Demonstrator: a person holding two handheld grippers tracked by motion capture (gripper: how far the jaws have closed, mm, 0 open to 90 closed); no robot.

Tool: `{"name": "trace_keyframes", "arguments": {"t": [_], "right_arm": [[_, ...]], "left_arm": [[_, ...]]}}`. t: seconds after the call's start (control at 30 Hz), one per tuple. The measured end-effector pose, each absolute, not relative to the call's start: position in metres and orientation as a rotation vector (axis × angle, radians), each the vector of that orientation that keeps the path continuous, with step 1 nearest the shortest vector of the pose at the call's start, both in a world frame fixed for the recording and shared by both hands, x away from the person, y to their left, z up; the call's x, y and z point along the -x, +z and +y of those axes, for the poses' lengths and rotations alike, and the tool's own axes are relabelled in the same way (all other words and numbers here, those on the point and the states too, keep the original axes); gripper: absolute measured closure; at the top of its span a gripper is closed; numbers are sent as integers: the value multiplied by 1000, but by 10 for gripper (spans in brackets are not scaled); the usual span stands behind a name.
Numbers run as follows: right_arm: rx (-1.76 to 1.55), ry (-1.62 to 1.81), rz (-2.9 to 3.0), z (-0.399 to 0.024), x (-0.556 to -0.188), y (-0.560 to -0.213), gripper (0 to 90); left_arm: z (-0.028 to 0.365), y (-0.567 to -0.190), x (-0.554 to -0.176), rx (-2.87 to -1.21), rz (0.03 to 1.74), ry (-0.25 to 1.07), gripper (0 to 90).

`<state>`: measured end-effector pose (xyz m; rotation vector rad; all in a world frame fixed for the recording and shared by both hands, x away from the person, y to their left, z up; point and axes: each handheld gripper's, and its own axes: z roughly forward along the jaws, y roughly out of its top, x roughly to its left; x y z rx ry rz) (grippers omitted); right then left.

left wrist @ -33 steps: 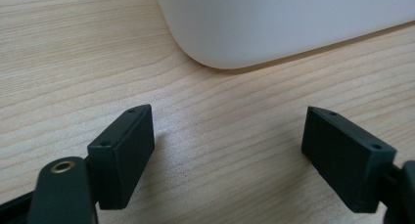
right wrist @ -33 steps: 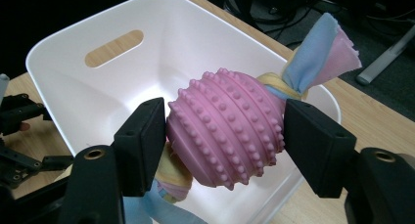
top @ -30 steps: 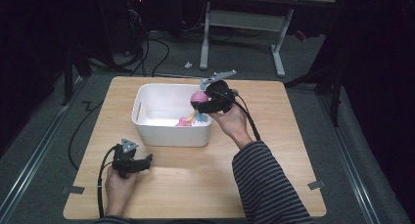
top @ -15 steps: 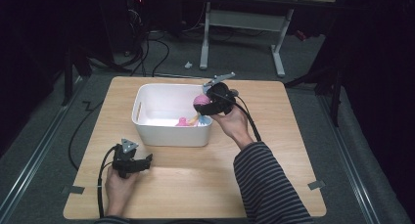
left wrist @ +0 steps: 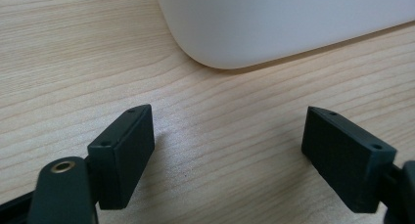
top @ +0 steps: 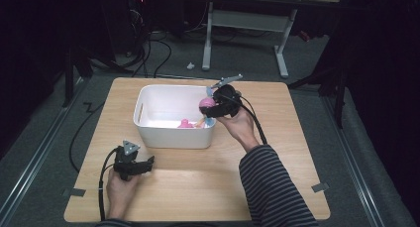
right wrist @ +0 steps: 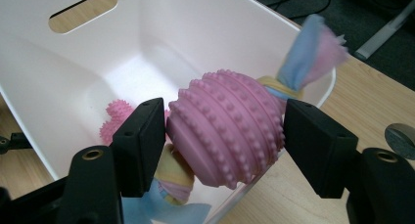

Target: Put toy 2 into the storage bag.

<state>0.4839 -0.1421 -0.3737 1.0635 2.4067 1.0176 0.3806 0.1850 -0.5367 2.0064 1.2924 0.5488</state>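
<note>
The white bin [top: 168, 133] stands on the wooden table [top: 198, 187], a bit left of the middle, with a handle slot [right wrist: 83, 10] cut in its end wall. Inside, on the bottom near the right end, lies a small pink spiky toy [right wrist: 116, 120], and next to it strips of yellow, pink and blue cloth [right wrist: 169, 187].

The right gripper [top: 214, 107] hangs over the bin's right rim. Between its jaws is the pink knobbly ball [right wrist: 227, 126] with cloth tails – one tail sticks up past the far rim, the other hangs down into the bin. The jaws have just been opening; in the right gripper view the ball touches the left pad, but on the right there seems to be a thin gap, so I cannot tell if it is really pinched.

Compared with 1 s ago, the right hand and ball sit at approx. the same place, only a little lower toward the rim.

The left gripper [top: 141, 163] rests on the table in front of the bin's near left corner, jaws spread wide with nothing between them – unchanged vs. the earlier picture.
</note>
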Motion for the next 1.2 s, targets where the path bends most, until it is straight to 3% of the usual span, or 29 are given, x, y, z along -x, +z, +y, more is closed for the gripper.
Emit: {"name": "trace_keyframes", "arguments": {"t": [0.6,1.2], "right_arm": [[-1139,1245,2299,-199,-454,-366,358],[-1230,1194,2186,-267,-407,-376,391]], "left_arm": [[185,-537,-381,-2007,1290,551,202],[185,-537,-381,-2005,1292,548,206]]}}
